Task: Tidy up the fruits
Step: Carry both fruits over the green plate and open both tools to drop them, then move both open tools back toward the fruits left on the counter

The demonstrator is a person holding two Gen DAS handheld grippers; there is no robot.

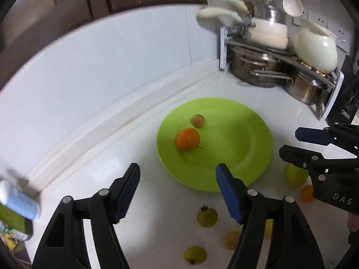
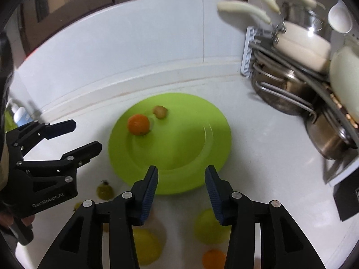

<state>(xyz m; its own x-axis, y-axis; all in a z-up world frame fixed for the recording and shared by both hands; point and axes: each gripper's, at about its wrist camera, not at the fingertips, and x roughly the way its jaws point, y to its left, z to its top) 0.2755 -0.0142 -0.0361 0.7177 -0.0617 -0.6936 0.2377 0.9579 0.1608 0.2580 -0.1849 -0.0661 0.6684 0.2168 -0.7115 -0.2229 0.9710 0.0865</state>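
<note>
A lime-green plate (image 1: 235, 157) (image 2: 190, 148) lies on the white counter and holds an orange (image 1: 188, 139) (image 2: 138, 124) and a small brownish fruit (image 1: 198, 120) (image 2: 160, 111). Several loose fruits lie in front of it: a green tomato-like fruit (image 1: 207, 217) (image 2: 104, 190), a yellow-green fruit (image 1: 295, 176) (image 2: 209, 227), a yellow fruit (image 2: 145, 246), a small orange (image 2: 214, 259). My left gripper (image 1: 178, 192) (image 2: 83, 137) is open and empty left of the plate. My right gripper (image 2: 181, 194) (image 1: 291, 141) is open and empty above the plate's near rim.
A rack (image 1: 280, 51) (image 2: 291, 67) with steel pots and white cookware stands at the back right corner. A black appliance (image 1: 350, 94) is at the far right. A bottle (image 1: 18, 201) (image 2: 21, 114) stands at the left. White backsplash behind the plate.
</note>
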